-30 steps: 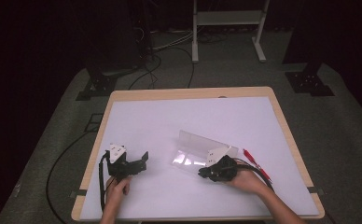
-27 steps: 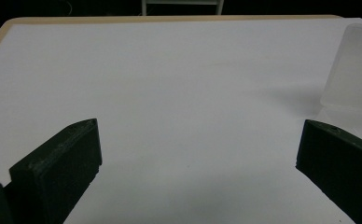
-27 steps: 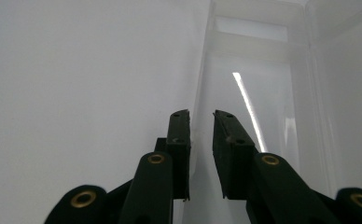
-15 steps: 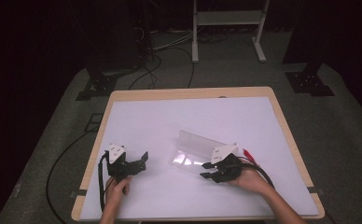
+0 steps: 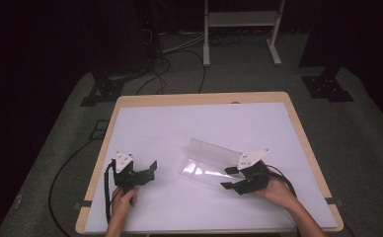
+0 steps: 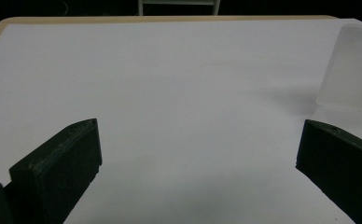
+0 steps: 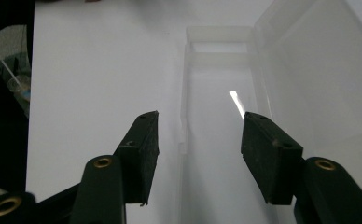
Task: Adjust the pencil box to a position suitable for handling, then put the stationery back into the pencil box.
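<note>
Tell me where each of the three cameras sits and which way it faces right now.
High view: above the person's side, looking forward and down on the table; shows both hands, the left tongs, the right tongs and the clear box.
Left gripper view: rides the left tongs, looking across the table; both open jaws show.
Right gripper view: rides the right tongs, looking along the box; jaws just opening, nothing pinched.
All three views share the clear box.

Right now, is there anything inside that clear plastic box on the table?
The open clear box looks empty; through its tray only white table shows. The near end is hidden behind the right gripper.
</note>
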Tool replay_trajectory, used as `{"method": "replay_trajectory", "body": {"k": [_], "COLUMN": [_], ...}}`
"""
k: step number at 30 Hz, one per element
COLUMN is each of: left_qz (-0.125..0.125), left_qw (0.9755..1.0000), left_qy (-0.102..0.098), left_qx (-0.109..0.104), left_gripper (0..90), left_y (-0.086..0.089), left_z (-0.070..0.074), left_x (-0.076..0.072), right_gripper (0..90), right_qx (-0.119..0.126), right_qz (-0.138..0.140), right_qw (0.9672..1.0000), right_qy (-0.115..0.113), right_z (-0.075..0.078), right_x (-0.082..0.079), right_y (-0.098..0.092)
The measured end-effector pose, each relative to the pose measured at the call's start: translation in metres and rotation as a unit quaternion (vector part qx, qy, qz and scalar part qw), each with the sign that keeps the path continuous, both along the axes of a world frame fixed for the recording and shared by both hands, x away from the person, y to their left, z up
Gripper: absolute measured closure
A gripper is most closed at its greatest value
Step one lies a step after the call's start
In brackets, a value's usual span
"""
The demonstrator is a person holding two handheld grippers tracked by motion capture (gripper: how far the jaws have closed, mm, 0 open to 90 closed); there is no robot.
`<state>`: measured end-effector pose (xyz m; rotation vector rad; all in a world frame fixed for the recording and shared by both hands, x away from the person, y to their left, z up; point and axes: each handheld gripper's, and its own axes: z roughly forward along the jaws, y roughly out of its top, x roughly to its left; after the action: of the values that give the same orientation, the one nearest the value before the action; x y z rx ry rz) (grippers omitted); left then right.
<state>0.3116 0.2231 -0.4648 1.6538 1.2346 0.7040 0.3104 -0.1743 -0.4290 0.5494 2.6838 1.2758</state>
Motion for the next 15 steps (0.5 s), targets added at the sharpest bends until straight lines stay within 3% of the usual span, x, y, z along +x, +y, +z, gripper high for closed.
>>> {"method": "replay_trajectory", "body": {"k": [2, 11, 15], "left_qz": [-0.001, -0.001, -0.003], "left_qw": [1.0, 1.0, 1.0], "left_qy": [0.001, 0.004, 0.002], "left_qx": [0.002, -0.003, 0.004], "left_gripper": [0.0, 0.0, 0.0], "left_y": [0.0, 0.001, 0.0], "left_z": [0.0, 0.0, 0.0], "left_x": [0.0, 0.001, 0.0], "right_gripper": [44.9, 44.1, 43.9], "right_qx": [0.011, 0.022, 0.023], "right_qz": [-0.007, -0.039, -0.048], "right_qw": [0.9999, 0.999, 0.9986], "right_qy": [-0.001, -0.003, -0.007], "right_z": [0.001, 0.004, 0.006], "right_x": [-0.002, -0.01, -0.014], "right_y": [-0.007, -0.032, -0.038]}}
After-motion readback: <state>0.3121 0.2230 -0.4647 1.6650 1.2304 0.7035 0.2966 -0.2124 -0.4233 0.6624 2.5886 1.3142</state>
